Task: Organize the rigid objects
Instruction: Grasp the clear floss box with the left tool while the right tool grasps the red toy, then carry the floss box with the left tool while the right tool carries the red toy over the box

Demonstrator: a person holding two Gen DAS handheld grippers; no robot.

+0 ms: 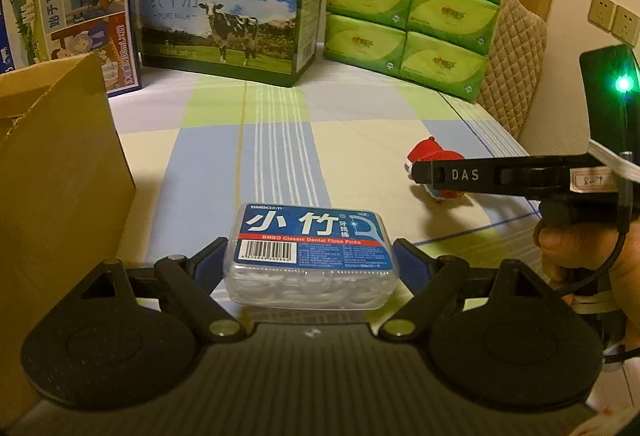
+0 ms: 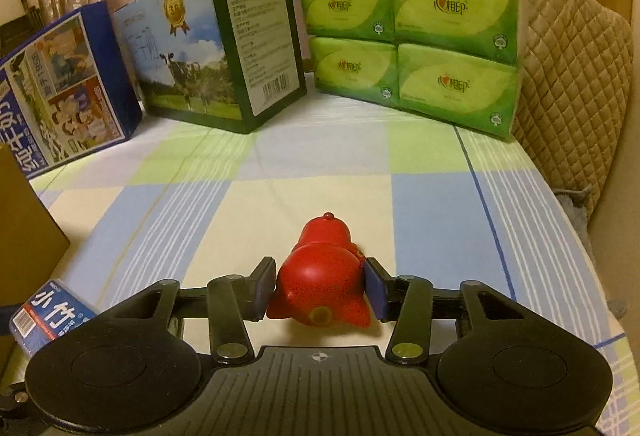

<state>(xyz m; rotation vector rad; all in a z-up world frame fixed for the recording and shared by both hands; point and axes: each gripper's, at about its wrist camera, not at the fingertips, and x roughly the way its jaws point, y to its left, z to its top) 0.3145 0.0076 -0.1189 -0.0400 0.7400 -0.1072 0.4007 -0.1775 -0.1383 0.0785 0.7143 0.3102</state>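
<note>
At far left a brown cardboard box (image 1: 60,164) stands open on the checked cloth (image 1: 280,140), a likely place for things to go. Just beside it, the left gripper (image 1: 310,256) holds a clear plastic floss pick box (image 1: 310,256) by its 2 short ends, the jaws spread wide around it; the box seems lifted a little off the cloth. It looks light and stiff, but its smooth walls may slip, so the hold across the ends, low on the body, suits it. Behind stand 2 milk cartons (image 1: 224,16) and a stack of 6 green tissue packs (image 1: 412,4). To the right, the red toy figure (image 2: 320,284) lies on its side on the cloth, well apart from the floss box. The right gripper (image 2: 320,286) has its blue pads (image 2: 264,288) set against the toy's 2 flanks, jaws narrow. The toy looks hard, rounded and glossy; gripping its widest part should stop it squirting out
</note>
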